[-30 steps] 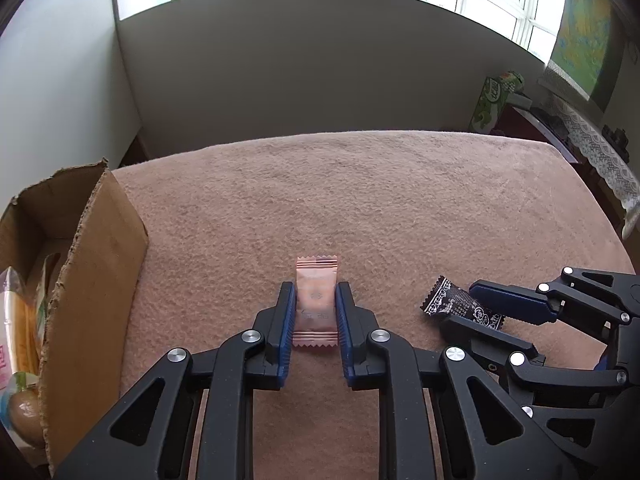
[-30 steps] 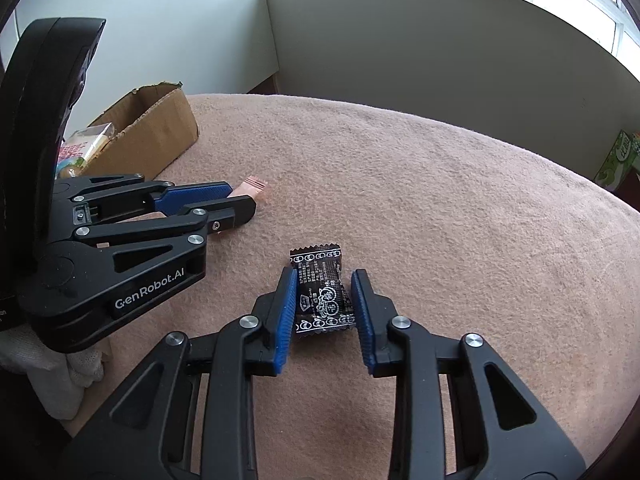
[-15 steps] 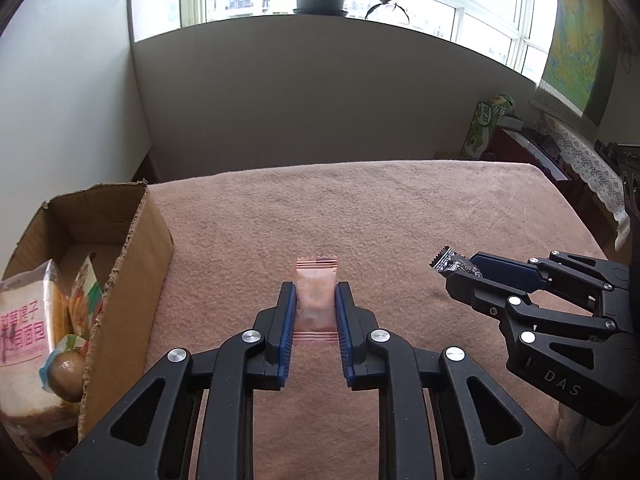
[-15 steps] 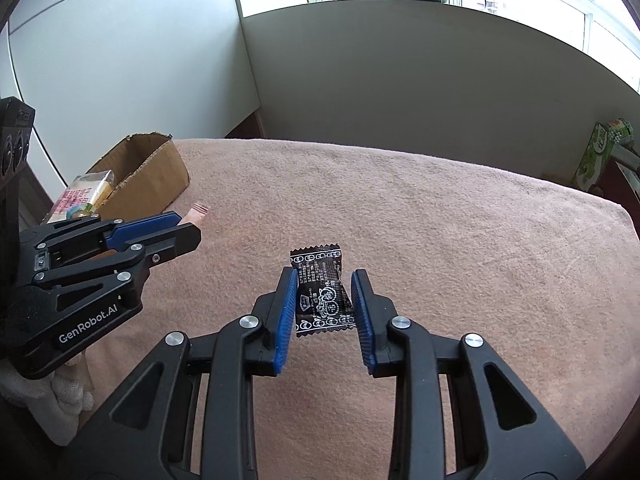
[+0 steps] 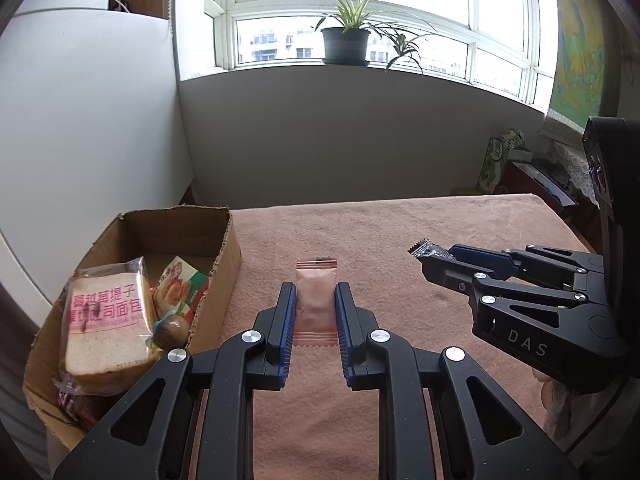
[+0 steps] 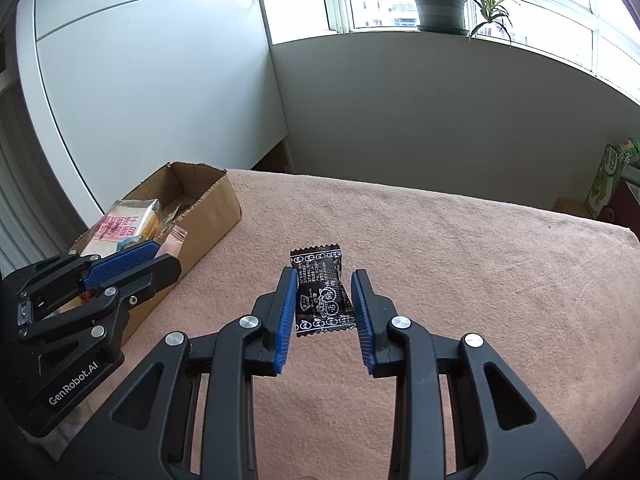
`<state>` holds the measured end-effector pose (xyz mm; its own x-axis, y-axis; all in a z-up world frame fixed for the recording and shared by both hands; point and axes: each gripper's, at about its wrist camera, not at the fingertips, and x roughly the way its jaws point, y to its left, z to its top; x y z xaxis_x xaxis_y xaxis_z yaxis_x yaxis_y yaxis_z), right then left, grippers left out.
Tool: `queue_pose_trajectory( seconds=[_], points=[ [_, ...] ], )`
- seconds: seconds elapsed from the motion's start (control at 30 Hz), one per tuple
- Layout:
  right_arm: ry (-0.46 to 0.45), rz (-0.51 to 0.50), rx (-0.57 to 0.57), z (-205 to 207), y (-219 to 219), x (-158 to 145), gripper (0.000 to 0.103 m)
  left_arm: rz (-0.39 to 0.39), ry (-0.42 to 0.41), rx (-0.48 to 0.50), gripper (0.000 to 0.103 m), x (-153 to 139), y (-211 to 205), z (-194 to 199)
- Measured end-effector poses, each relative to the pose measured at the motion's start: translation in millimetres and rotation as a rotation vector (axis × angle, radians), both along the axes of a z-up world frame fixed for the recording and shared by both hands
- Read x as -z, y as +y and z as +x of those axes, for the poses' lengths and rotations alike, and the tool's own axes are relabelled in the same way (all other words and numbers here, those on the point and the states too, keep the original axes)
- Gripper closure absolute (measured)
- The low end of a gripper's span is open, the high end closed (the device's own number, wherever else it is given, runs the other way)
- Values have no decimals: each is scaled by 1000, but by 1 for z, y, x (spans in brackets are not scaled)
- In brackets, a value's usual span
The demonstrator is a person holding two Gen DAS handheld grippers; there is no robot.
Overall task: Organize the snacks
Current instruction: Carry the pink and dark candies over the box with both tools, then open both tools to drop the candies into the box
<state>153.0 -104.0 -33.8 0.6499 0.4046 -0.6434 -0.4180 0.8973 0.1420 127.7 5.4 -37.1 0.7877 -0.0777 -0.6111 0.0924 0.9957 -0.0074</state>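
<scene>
Gripping pink snack (image 5: 315, 300) in left fingers (image 5: 288, 320), black candy (image 6: 323, 294) in right fingers (image 6: 286, 312); better releasing only once well over the cardboard box (image 5: 224, 248), above its bread.

Each fisheye view looks forward and slightly down along its own hand-held gripper's fingers, from close above the pink-covered surface (image 5: 400, 232), toward the window wall. Both take in the cardboard box (image 5: 224, 248) at the left and the potted plant (image 6: 440, 4) on the sill. Each also catches the other hand-held gripper at its side edge.
</scene>
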Motion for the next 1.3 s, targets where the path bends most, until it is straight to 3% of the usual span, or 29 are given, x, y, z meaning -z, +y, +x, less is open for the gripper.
queue_pose_trajectory(
  seconds=[0.37, 0.67, 1.03, 1.07, 1.17, 1.3],
  points=[
    [-11, 94, -99, 0, 67, -17, 74, -27, -56, -74, 85, -13, 55, -31],
    [-4, 52, -226, -15, 146, -2, 74, -70, -52, -212, 85, -3, 128, -49],
    [-15, 50, -297, -31, 180, 1, 73, -111, -37, -303, 85, 9, 169, -61],
    [-18, 49, -294, -31, 180, 0, 69, -113, -36, -303, 84, 9, 172, -62],
    [-35, 53, -282, -33, 177, -2, 43, -114, -37, -307, 83, 10, 172, -61],
    [-49, 52, -279, -35, 173, -7, 38, -107, -37, -311, 63, 10, 172, -60]
  ],
)
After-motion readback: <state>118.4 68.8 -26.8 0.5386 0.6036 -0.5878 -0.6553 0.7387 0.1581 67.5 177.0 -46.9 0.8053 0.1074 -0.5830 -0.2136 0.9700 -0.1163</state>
